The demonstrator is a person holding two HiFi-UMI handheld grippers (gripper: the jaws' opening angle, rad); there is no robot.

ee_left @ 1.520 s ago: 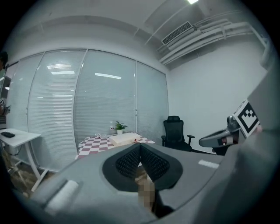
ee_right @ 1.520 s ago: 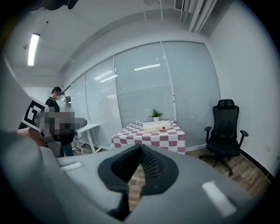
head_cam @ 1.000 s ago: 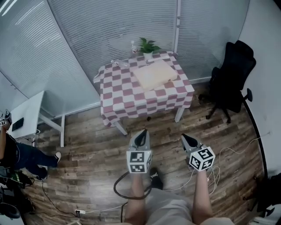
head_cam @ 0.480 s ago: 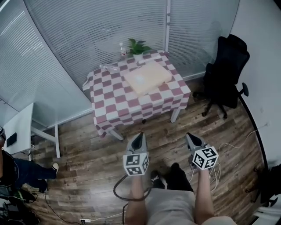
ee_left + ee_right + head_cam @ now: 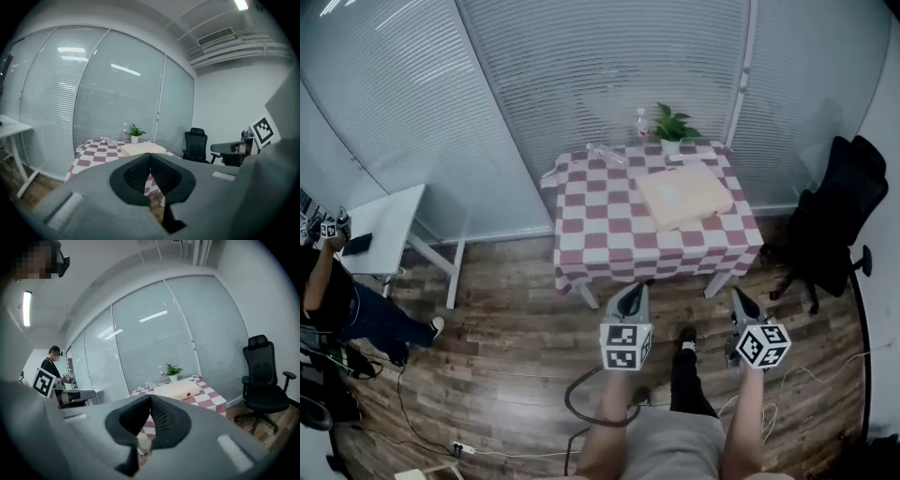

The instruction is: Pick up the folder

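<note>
A pale beige folder (image 5: 683, 195) lies flat on the right half of a table with a red-and-white checked cloth (image 5: 598, 234). The same folder shows small and far off as the folder (image 5: 142, 148) in the left gripper view and the folder (image 5: 178, 389) in the right gripper view. My left gripper (image 5: 633, 292) and right gripper (image 5: 738, 300) hang side by side over the wooden floor, short of the table's near edge. Both point toward the table, shut with nothing between the jaws.
A potted plant (image 5: 672, 127), a small bottle (image 5: 641, 122) and clear plastic items (image 5: 602, 152) sit at the table's far edge by the blinds. A black office chair (image 5: 837, 230) stands right. A white desk (image 5: 386, 232) and a person (image 5: 328, 291) are left. Cables (image 5: 581, 417) lie on the floor.
The head view has swung left, so the table now sits right of centre and the white desk and person show more. Both grippers have shifted across the floor, still shut.
</note>
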